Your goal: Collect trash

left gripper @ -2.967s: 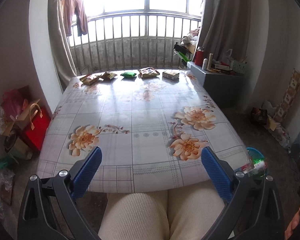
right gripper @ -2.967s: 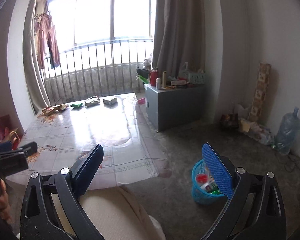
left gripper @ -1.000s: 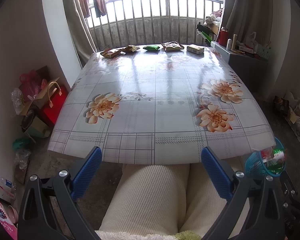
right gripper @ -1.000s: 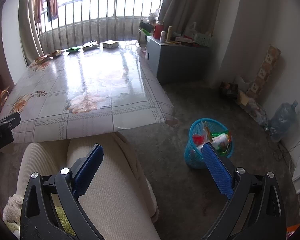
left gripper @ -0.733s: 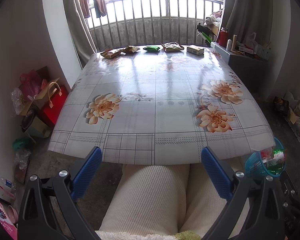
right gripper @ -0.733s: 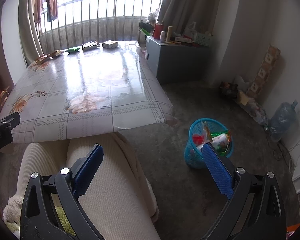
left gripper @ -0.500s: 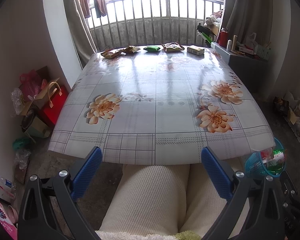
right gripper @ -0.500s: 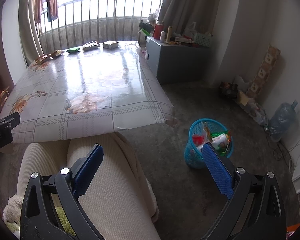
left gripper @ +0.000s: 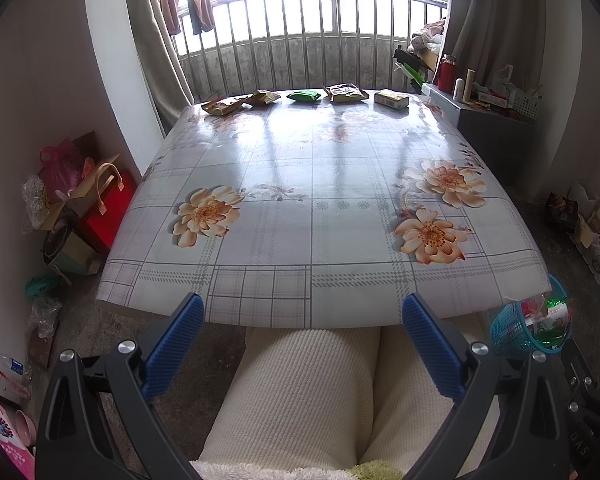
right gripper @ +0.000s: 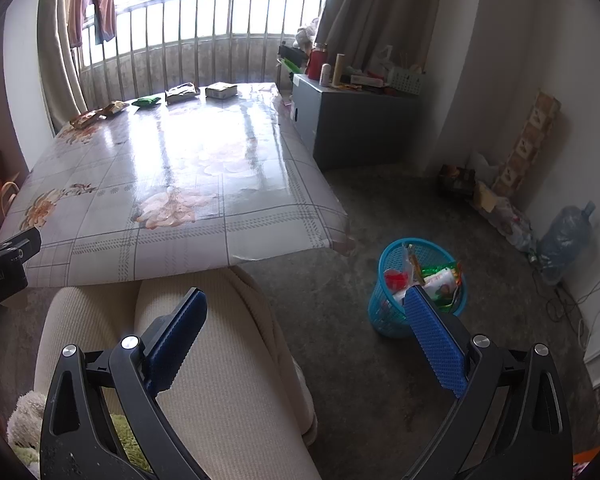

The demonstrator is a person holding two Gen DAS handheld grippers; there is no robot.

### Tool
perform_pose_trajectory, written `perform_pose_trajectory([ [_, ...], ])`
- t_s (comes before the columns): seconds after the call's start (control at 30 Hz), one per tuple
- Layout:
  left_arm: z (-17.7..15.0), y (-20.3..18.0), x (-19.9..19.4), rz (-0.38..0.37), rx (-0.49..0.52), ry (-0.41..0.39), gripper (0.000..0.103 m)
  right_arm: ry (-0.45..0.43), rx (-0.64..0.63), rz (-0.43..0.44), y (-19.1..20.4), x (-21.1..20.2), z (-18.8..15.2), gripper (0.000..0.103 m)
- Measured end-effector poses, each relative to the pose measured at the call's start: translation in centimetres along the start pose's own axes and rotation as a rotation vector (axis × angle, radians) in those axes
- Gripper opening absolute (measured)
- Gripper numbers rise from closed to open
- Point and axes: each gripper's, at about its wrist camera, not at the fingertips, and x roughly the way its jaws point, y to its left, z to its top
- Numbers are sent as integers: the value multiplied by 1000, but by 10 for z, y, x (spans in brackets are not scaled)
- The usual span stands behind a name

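Note:
Several snack wrappers lie in a row along the far edge of the floral table [left gripper: 320, 184]: a brown wrapper [left gripper: 222, 106], a green one [left gripper: 304, 96], a tan packet [left gripper: 346, 93] and a small box [left gripper: 391, 99]. They also show in the right wrist view, with the green one [right gripper: 147, 101] among them. A blue trash basket [right gripper: 384, 312] holding wrappers stands on the floor right of the table; it also shows in the left wrist view [left gripper: 512, 328]. My left gripper [left gripper: 303, 308] is open and empty over the person's lap, at the table's near edge. My right gripper [right gripper: 306, 294] is open and empty, left of the basket.
A grey cabinet [right gripper: 356, 124] with bottles stands right of the table. Bags and a red box [left gripper: 108, 208] crowd the floor at the left wall. A water jug [right gripper: 564, 232] and clutter line the right wall. A railing and curtains stand behind the table.
Compared with three seconds ago both grippers have lifted and tilted down, showing the lap and floor. Over the last second nothing has visibly moved.

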Motion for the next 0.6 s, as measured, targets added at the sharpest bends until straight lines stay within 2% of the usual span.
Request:
perform_pose_trajectory([
  [0.6,-1,0,0,0,3,2,97,-1,2,-1,0,-1,1,95],
])
